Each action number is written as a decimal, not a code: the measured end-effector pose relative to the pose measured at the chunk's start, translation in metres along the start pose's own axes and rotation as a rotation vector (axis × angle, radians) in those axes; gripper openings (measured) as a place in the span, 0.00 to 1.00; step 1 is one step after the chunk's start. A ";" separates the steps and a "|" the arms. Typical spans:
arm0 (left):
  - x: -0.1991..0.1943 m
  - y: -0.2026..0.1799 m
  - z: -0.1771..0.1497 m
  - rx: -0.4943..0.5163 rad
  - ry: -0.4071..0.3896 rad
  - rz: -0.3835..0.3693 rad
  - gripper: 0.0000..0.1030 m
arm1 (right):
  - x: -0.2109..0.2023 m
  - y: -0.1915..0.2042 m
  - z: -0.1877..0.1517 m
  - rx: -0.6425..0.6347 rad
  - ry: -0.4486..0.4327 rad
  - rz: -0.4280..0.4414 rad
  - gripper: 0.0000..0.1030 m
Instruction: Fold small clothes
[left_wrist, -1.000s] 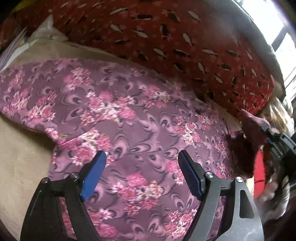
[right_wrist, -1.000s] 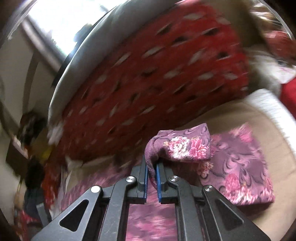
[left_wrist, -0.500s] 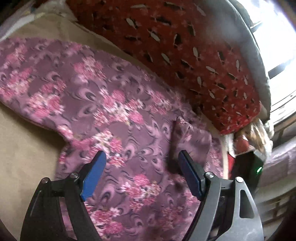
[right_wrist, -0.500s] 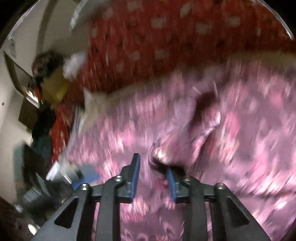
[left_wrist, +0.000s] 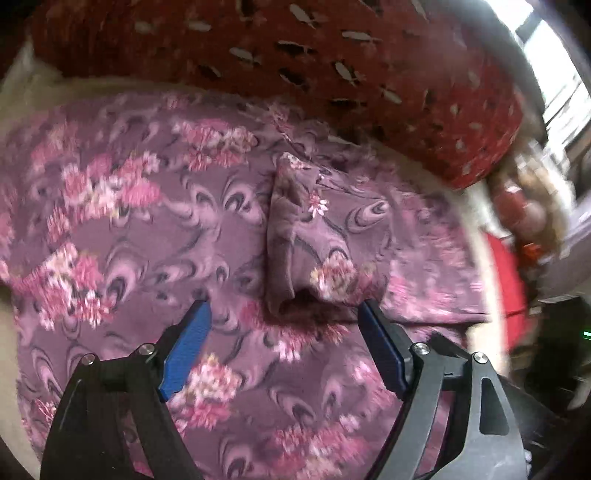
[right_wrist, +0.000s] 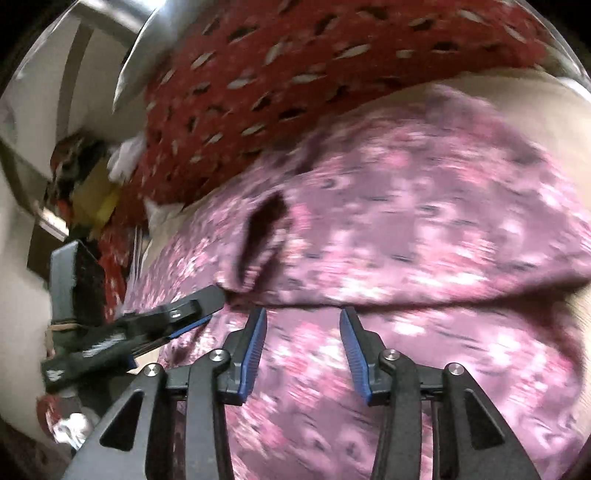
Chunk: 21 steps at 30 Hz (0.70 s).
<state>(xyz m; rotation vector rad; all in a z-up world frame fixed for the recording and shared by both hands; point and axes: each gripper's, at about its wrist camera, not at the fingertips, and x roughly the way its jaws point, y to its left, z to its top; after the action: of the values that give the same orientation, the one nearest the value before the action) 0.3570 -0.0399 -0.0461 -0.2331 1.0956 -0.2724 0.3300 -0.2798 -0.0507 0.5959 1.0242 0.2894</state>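
Garment: soft matt floral cloth. Red cushion: matt printed fabric. Left hand-held gripper: matt black plastic, ribbed blue pads, shiny metal screws.

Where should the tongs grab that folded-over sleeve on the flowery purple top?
Probably at the sleeve's open cuff end nearest the left tongs, coming from the front. The cuff gapes and lifts off the top, so one finger could slip under.

Floral purple garment, sleeve folded inward
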 end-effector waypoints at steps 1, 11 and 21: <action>0.003 -0.008 0.001 0.018 -0.018 0.041 0.79 | -0.005 -0.006 -0.002 0.013 -0.006 0.002 0.43; -0.011 0.033 0.029 -0.221 -0.091 0.177 0.01 | -0.067 -0.049 0.004 0.078 -0.143 -0.041 0.43; -0.027 0.135 0.001 -0.564 -0.065 -0.115 0.11 | -0.080 -0.106 0.024 0.254 -0.284 -0.148 0.48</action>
<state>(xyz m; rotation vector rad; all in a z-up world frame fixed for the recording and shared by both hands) 0.3599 0.0965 -0.0664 -0.8040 1.0781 -0.0508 0.3055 -0.4124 -0.0465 0.7617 0.8293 -0.0576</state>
